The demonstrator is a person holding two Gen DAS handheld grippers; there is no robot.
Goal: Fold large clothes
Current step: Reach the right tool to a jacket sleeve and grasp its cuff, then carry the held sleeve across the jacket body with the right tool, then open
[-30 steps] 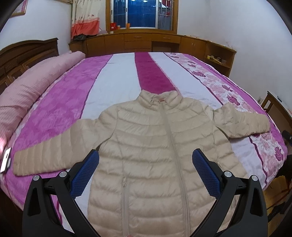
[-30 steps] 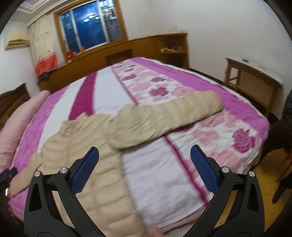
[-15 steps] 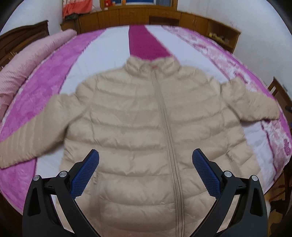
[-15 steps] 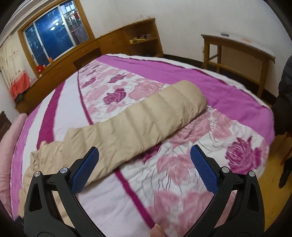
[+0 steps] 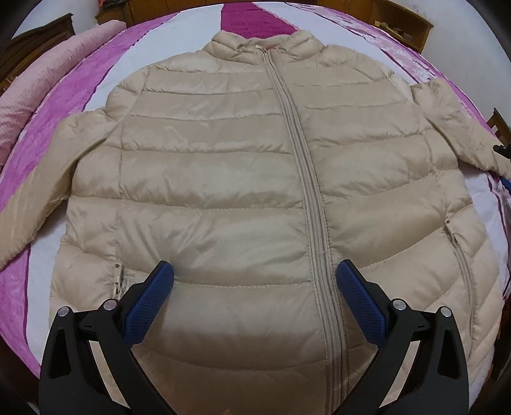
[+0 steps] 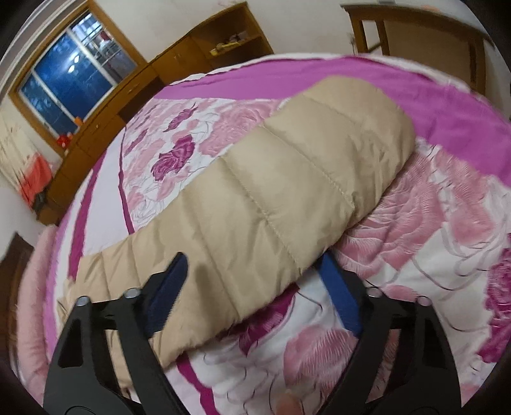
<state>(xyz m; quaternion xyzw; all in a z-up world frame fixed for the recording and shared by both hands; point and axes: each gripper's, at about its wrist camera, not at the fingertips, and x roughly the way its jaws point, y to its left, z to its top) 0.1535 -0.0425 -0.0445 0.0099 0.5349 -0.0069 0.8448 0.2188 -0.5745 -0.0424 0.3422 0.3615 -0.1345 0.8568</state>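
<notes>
A beige quilted puffer jacket (image 5: 223,166) lies face up on the bed, zipped, collar at the far end, both sleeves spread out to the sides. My left gripper (image 5: 254,271) is open and hovers low over the jacket's lower front, just left of the zipper (image 5: 306,178). My right gripper (image 6: 255,265) is open and straddles the jacket's right sleeve (image 6: 287,185); one blue pad (image 6: 172,281) is on the near-left side, the other pad (image 6: 338,287) is partly under the sleeve's edge. The right gripper also shows at the left wrist view's right edge (image 5: 503,159).
The bed (image 6: 431,242) has a pink, white and magenta floral quilt. A pink bolster (image 5: 35,95) lies along the left side. Wooden cabinets (image 6: 134,83) and a window (image 6: 67,73) stand behind; a wooden table (image 6: 424,28) stands right of the bed.
Both grippers have moved forward and down. The left one came close over the jacket's front. The right one closed in on the right sleeve, which now lies between its open fingers.
</notes>
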